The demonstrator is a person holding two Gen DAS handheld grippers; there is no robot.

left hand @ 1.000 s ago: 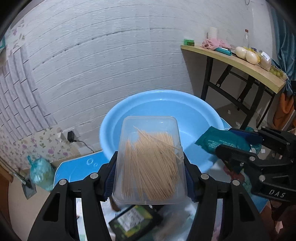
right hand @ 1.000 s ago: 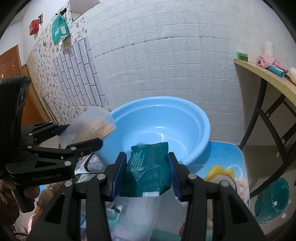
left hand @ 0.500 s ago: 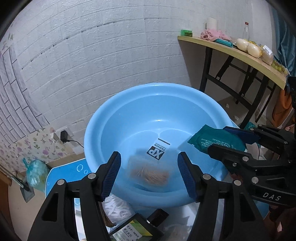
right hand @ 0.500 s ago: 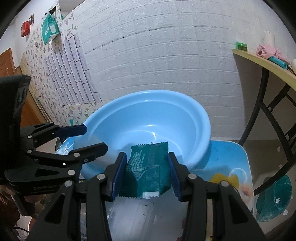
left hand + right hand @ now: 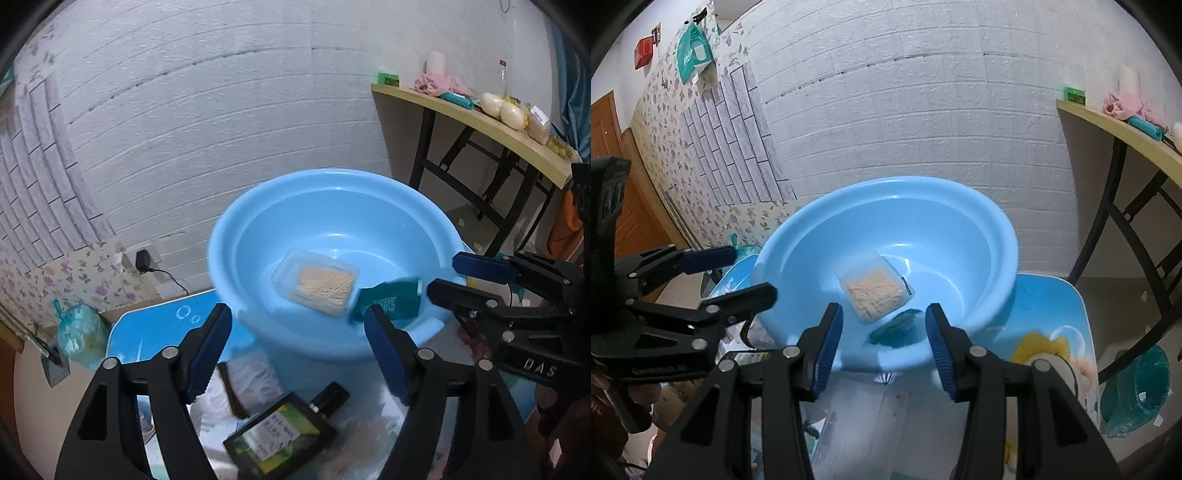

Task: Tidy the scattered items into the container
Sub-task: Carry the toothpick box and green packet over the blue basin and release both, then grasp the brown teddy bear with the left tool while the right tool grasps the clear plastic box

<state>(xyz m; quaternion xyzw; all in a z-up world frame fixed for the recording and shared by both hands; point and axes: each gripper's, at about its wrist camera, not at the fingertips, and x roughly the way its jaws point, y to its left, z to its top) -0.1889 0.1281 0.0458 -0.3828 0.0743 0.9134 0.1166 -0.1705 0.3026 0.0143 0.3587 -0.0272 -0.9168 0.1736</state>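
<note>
A light blue basin [image 5: 258, 229] [image 5: 960, 206] stands on a blue cartoon table. A clear box of toothpicks [image 5: 316, 286] [image 5: 875, 290] lies on its bottom. A dark green packet [image 5: 388, 301] [image 5: 895, 328] is blurred just inside the basin's near wall, free of any jaws. My left gripper [image 5: 297, 345] [image 5: 733, 271] is open and empty before the basin's near rim. My right gripper [image 5: 882, 345] [image 5: 445, 273] is open and empty at the near rim, just behind the packet.
On the table [image 5: 1049, 314] near my left gripper lie a black and green box [image 5: 279, 434], a small black item [image 5: 328, 397] and white packaging [image 5: 247, 376]. A wooden side table [image 5: 480, 122] with clutter stands at the right. A teal tub [image 5: 1137, 391] sits on the floor.
My right gripper has opened and let go of the green packet, which drops into the basin. The toothpick box has come to rest on the basin's bottom. My left gripper has pulled back.
</note>
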